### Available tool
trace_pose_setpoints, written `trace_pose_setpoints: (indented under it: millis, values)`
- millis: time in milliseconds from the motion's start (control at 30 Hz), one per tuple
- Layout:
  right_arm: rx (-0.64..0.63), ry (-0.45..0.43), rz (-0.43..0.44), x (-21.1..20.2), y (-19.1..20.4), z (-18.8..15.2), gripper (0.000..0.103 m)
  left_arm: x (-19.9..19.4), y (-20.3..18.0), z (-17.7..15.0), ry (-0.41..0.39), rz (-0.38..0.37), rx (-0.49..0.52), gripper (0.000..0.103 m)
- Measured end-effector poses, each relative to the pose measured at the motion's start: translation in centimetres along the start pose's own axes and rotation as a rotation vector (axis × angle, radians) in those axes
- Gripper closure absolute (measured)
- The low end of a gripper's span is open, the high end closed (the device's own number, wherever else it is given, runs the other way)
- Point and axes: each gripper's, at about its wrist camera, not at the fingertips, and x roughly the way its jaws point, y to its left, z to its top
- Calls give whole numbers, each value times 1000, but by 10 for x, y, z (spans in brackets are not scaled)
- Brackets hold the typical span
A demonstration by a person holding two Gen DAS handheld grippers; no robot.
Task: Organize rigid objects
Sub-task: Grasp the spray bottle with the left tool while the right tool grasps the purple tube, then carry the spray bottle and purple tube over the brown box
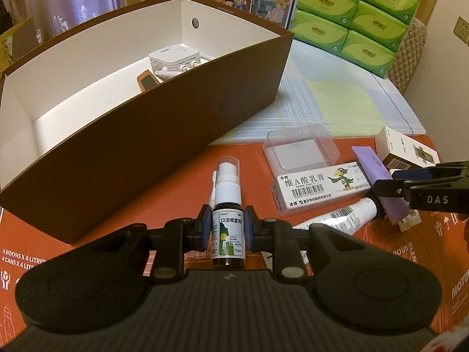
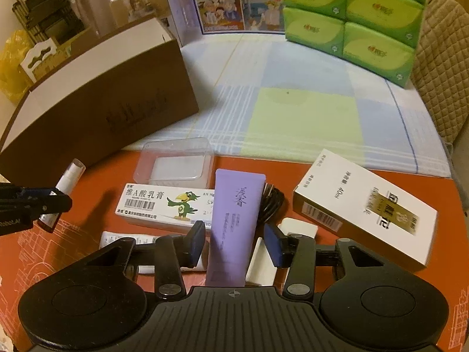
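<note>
Our left gripper [image 1: 227, 228] clamps the small brown spray bottle [image 1: 227, 205]; its smooth glass could slip before the brown box [image 1: 146, 135]. Our right gripper [image 2: 234, 243] stands open around the flat lilac tube [image 2: 234, 223], so closing off-centre could squirt it sideways.

Warm, dim light; lilac curtain [image 1: 73, 3] at eleven o'clock; quilted chair back [image 2: 439, 67] at two; wall socket [image 1: 462, 29] at three.

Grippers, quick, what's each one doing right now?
Left gripper: shut on the spray bottle.
Right gripper: open around the purple tube.
</note>
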Motion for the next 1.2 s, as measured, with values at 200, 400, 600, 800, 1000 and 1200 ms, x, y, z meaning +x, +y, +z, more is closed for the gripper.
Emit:
trace_pose_setpoints:
  millis: [200,400,600,800,1000,1200]
  values:
    - [-6,18,12,10,-3,2,69,2,0,0,7,13,-13,84]
    - [-15,21,12,11,-2,2,71,-1,0,-1,2,21,-25,84]
    - [-28,9,14,5,3,2,71,-8,-1,-1,-15,17,-28,84]
    - [-33,-23,37,-11,13,7,71,-22,0,1,-42,3,-31,84]
    - [-59,-48,90,-29,34,16,71,-43,2,4,-84,-13,-49,84]
    - [-119,-62,165,-39,68,31,71,-65,9,12,-120,-13,-72,84]
